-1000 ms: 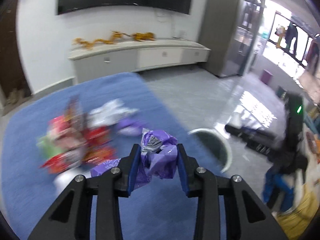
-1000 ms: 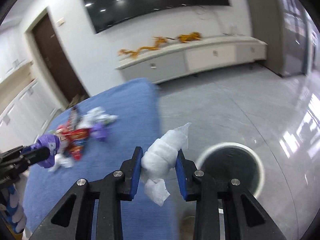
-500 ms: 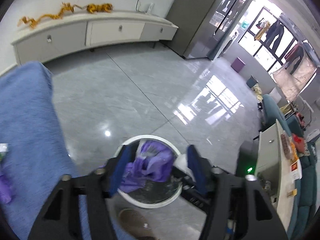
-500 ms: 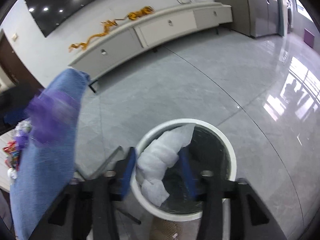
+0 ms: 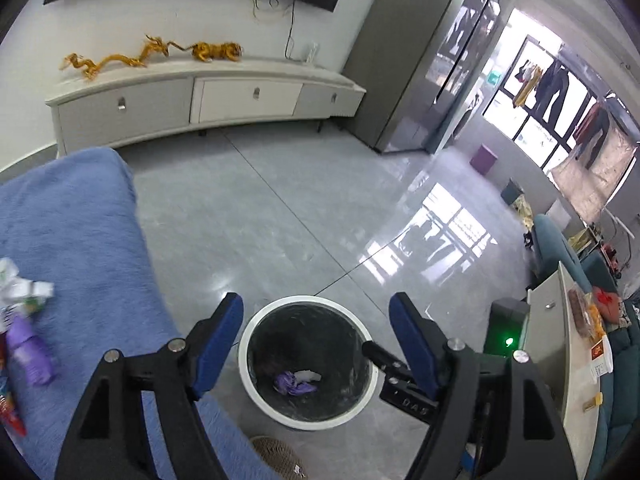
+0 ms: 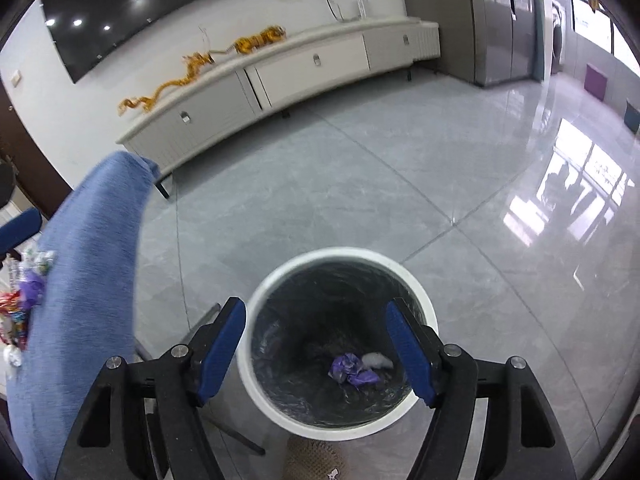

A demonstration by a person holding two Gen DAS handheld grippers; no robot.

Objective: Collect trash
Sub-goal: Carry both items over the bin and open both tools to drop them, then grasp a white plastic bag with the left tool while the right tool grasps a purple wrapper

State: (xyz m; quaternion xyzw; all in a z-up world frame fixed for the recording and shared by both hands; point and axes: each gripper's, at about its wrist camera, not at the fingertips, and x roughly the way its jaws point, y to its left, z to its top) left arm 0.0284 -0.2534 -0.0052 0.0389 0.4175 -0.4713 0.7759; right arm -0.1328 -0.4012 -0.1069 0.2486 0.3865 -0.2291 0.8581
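A white round bin point(image 5: 256, 390) with a black liner stands on the grey floor, also in the right wrist view point(image 6: 425, 308). A crumpled purple wrapper point(image 5: 294, 383) and a white tissue point(image 5: 309, 376) lie at its bottom; both show in the right wrist view, wrapper point(image 6: 352, 370) and tissue point(image 6: 376, 360). My left gripper point(image 5: 316, 332) is open and empty above the bin. My right gripper point(image 6: 316, 340) is open and empty above the bin. More wrappers point(image 5: 24, 320) lie on the blue-covered table point(image 5: 72, 232).
The table's blue cover point(image 6: 88, 280) hangs at the left. A long white TV cabinet point(image 5: 208, 96) runs along the far wall. A woven mat point(image 6: 316, 460) lies in front of the bin. A desk with items point(image 5: 580, 340) stands at the right.
Both grippers swung from the table to above the bin and opened. The purple wrapper and the white tissue dropped into the bin.
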